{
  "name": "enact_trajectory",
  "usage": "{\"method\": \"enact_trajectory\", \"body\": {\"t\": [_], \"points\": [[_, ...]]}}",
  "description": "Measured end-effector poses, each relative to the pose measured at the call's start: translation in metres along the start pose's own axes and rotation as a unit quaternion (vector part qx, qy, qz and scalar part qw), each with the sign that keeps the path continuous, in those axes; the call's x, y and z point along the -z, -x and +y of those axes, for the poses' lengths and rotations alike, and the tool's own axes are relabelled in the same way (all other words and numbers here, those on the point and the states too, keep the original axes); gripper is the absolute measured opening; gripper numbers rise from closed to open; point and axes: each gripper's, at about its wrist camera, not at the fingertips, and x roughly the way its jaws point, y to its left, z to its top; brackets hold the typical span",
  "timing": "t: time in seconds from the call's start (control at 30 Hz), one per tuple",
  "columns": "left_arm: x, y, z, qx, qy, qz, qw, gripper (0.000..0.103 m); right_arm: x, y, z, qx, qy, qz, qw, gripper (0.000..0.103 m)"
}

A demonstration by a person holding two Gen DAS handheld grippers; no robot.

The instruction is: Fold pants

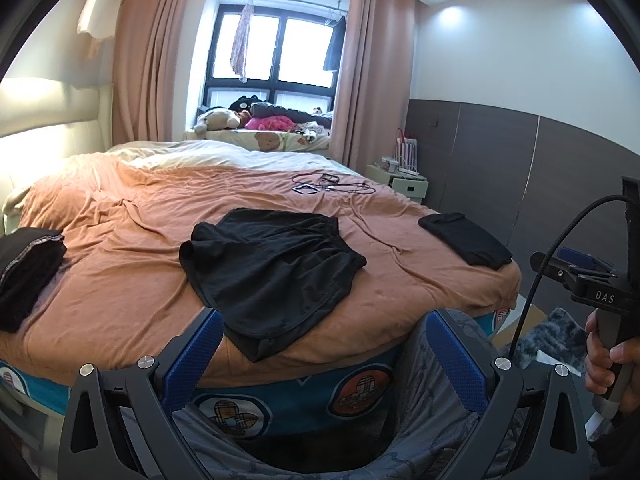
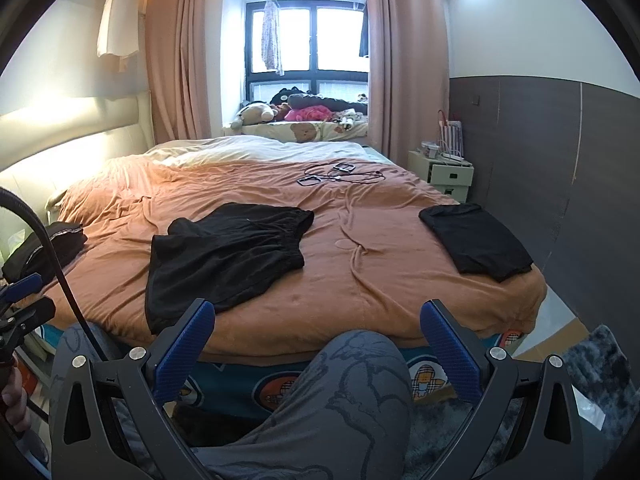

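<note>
Black shorts (image 1: 268,276) lie spread and unfolded on the orange bedspread (image 1: 132,272), one leg hanging toward the bed's front edge. They also show in the right wrist view (image 2: 224,256), left of centre. My left gripper (image 1: 324,348) is open and empty, held in front of the bed just below the shorts' lower hem. My right gripper (image 2: 316,344) is open and empty, held before the bed's front edge, to the right of the shorts. The right gripper's handle and the hand on it show at the right of the left wrist view (image 1: 600,300).
A folded black garment (image 1: 466,244) lies at the bed's right edge, also seen in the right wrist view (image 2: 476,240). Dark clothes (image 1: 24,272) are piled at the left edge. Phones and cables (image 1: 328,186) lie further back. A white nightstand (image 2: 444,172) stands at right. A patterned trouser leg (image 2: 340,400) is below.
</note>
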Motion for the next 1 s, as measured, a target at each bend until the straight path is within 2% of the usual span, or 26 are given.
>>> {"method": "enact_trajectory", "body": {"t": [0.4, 0.77, 0.87, 1.0], "points": [[-0.003, -0.028, 0.019, -0.017, 0.013, 0.020, 0.9996, 0.102, -0.006, -0.037, -0.005, -0.017, -0.008, 0.015, 1.000, 0.103], [-0.002, -0.066, 0.068, -0.030, 0.084, 0.052, 0.9946, 0.101, -0.023, -0.081, -0.007, -0.031, -0.030, 0.040, 0.998, 0.103], [-0.001, -0.075, 0.085, -0.043, 0.107, 0.060, 0.9915, 0.097, -0.026, -0.095, -0.009, -0.042, -0.038, 0.050, 0.997, 0.103], [0.003, -0.088, 0.111, -0.064, 0.148, 0.078, 0.9838, 0.085, -0.029, -0.111, -0.010, -0.057, -0.042, 0.062, 0.996, 0.103]]}}
